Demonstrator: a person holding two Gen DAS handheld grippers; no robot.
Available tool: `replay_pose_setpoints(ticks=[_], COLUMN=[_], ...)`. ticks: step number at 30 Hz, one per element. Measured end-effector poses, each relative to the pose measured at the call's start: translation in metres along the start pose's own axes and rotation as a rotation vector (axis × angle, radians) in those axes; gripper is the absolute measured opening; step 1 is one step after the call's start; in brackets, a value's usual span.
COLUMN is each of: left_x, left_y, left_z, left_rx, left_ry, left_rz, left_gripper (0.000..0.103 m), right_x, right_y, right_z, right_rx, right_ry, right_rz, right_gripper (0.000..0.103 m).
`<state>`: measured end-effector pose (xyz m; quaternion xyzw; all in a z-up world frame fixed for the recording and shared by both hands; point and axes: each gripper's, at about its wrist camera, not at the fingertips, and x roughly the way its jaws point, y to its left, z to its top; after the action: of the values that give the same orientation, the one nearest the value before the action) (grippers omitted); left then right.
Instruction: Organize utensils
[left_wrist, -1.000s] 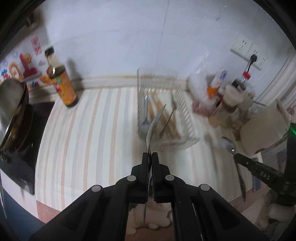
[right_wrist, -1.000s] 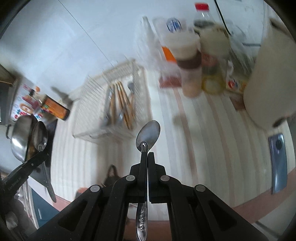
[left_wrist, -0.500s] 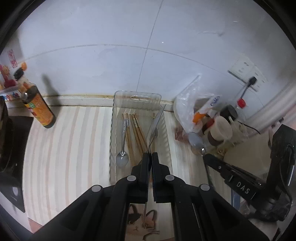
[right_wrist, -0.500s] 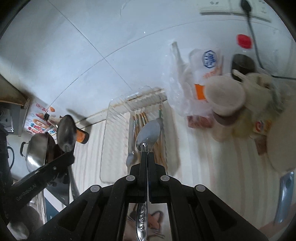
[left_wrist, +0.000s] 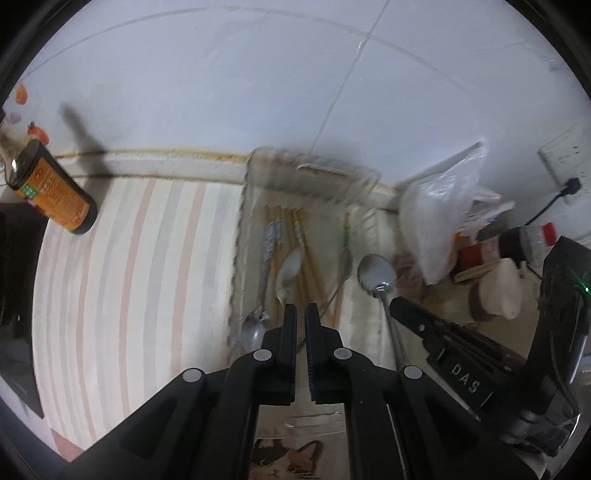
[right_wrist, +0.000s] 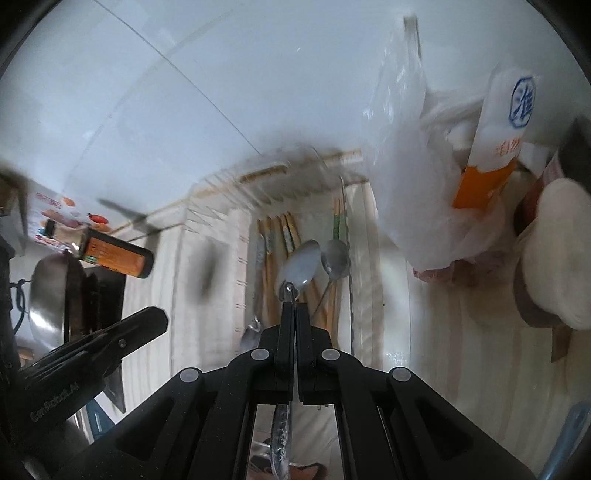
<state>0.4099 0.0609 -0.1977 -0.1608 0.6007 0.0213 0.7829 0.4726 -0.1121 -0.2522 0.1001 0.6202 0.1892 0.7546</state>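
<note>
Silver metal spoon (left_wrist: 291, 267) sat just ahead of your left gripper (left_wrist: 300, 306), over clear plastic tray (left_wrist: 314, 170). Jaws had just been opening: slightly apart, no handle seen between. Right gripper (right_wrist: 294, 306) stayed clamped on 2nd silver spoon (right_wrist: 300, 264). You had brought both over tray; drop-off looked begun.

**Both grippers close in over the tray; the left one lets go**

The left gripper (left_wrist: 300, 308) and right gripper (right_wrist: 294, 304) have swung in from the striped counter and dropped toward the clear tray (left_wrist: 314, 164), which now looms larger in both wrist views. The left jaws have just been opening: a slim gap now shows with nothing in it. The spoon (left_wrist: 291, 267) they clamped a moment ago now shows blurred ahead of the tips, over the chopsticks (left_wrist: 300, 229).
</note>
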Motion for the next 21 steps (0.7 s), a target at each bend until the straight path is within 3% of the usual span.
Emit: replay_pose_setpoints(ticks=[4, 7, 8, 9, 13, 15, 16, 18, 21], left_x=[-0.004, -0.009, -0.011, -0.013, -0.02, -0.021, -0.022, -0.022, -0.023], left_y=[0.006, 0.009, 0.01, 0.012, 0.012, 0.013, 0.013, 0.014, 0.013], left_z=[-0.009, -0.018, -0.022, -0.026, -0.044, -0.05, -0.055, -0.059, -0.067], left_rx=[-0.007, 0.007, 0.01, 0.011, 0.044, 0.05, 0.05, 0.051, 0.055], left_ry=[-0.032, -0.063, -0.077, -0.095, -0.156, -0.176, -0.184, -0.188, -0.187], left_rz=[0.068, 0.16, 0.186, 0.199, 0.264, 0.279, 0.28, 0.289, 0.304], left_gripper=[0.008, 0.036, 0.053, 0.061, 0.069, 0.098, 0.103, 0.103, 0.103], right_x=[0.0, -0.01, -0.015, -0.018, -0.026, -0.028, -0.028, -0.027, -0.031], right_y=[-0.005, -0.003, -0.003, -0.002, -0.002, -0.005, -0.006, -0.007, -0.007], right_z=[-0.006, -0.015, -0.02, -0.023, -0.042, -0.052, -0.057, -0.063, -0.07], right_rx=[-0.014, -0.065, -0.086, -0.103, -0.147, -0.152, -0.154, -0.157, -0.163], right_ry=[0.003, -0.03, -0.047, -0.057, -0.075, -0.073, -0.07, -0.063, -0.076], right_rz=[-0.037, -0.119, -0.153, -0.18, -0.262, -0.281, -0.288, -0.3, -0.328], right_gripper=[0.01, 0.032, 0.042, 0.049, 0.072, 0.091, 0.093, 0.1, 0.102])
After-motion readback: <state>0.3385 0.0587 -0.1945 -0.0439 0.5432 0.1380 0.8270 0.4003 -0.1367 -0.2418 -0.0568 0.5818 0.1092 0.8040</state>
